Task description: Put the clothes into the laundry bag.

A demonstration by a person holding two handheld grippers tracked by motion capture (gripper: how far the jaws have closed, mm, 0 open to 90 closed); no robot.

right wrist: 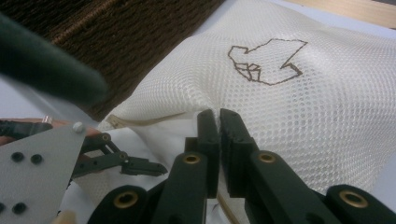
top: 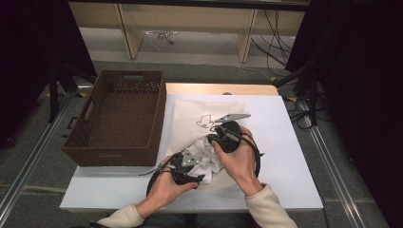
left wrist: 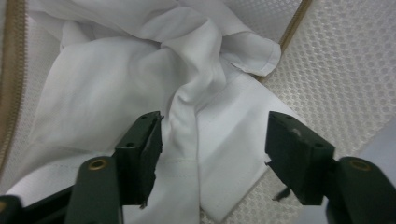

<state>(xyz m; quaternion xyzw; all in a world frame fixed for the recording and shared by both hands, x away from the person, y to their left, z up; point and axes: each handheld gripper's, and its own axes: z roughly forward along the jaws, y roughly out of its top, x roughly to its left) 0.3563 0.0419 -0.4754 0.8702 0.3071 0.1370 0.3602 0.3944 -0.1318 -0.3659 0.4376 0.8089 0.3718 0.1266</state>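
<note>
A cream mesh bag with a brown stitched outline lies flat on the white table top. A crumpled white cloth sits at the bag's near opening, partly inside it. My right gripper is shut on the bag's upper edge by the brown zip trim, holding the mouth up. My left gripper stands open over the white cloth, with a raised fold of it between the jaws and the pads not pressing. In the high view both grippers meet at the cloth, left and right.
A dark brown woven basket stands on the table's left, right beside the bag. Wooden furniture legs and cables are on the floor beyond the table. Bare white table surface stretches to the right of the bag.
</note>
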